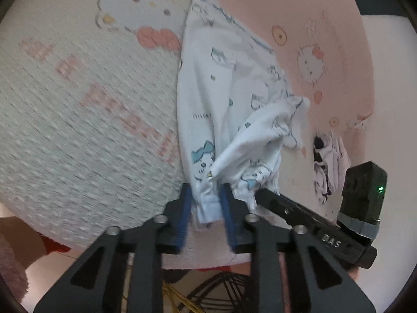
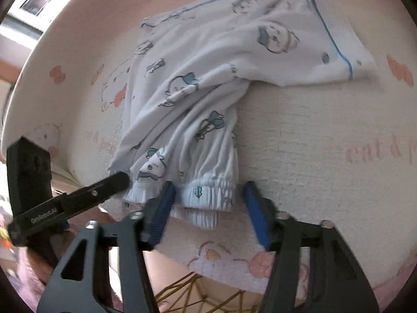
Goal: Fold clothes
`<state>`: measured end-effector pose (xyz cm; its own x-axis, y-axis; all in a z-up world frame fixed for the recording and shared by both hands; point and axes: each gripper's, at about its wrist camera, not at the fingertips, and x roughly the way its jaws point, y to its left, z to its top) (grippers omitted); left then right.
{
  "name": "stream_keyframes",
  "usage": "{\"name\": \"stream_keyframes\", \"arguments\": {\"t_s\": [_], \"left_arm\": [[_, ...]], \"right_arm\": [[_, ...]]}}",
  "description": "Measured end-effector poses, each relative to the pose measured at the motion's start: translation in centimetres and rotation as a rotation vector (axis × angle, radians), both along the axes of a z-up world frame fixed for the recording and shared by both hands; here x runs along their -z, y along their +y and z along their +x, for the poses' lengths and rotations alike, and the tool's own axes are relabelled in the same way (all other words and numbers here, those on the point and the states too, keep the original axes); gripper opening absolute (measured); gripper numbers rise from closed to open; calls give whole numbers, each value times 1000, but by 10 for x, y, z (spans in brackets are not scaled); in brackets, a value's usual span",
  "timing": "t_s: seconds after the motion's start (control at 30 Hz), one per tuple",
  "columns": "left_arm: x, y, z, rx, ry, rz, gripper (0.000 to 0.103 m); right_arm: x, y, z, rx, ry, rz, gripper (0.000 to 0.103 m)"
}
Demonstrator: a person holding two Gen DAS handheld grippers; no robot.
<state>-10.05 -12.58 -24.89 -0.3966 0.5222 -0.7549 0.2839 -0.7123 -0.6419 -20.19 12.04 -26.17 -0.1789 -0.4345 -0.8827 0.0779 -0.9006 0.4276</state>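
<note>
On a pink blanket (image 2: 312, 135), soft, light trousers (image 2: 198, 78) lay bunched; left gripper (image 1: 206, 203) clamped the waistband at 6 o'clock, right gripper (image 2: 208, 203) stood apart.

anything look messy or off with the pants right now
Yes. The white printed pants lie twisted and bunched on the pink towel, one leg crossed over the other. Only the left gripper pinches the waistband; the right gripper is open around it.

blanket (image 1: 78, 130) lettering motion-blurred, small dark garment (image 1: 325, 161) indistinct
</note>
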Motion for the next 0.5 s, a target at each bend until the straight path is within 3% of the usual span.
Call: {"name": "stream_keyframes", "arguments": {"t_s": [0.13, 0.5], "left_arm": [[-10, 8, 1, 21, 16, -46, 15], [-29, 27, 32, 153, -6, -121, 14]], "right_arm": [[-4, 0, 9, -17, 10, -26, 17], [-18, 1, 39, -47, 3, -47, 16]]}}
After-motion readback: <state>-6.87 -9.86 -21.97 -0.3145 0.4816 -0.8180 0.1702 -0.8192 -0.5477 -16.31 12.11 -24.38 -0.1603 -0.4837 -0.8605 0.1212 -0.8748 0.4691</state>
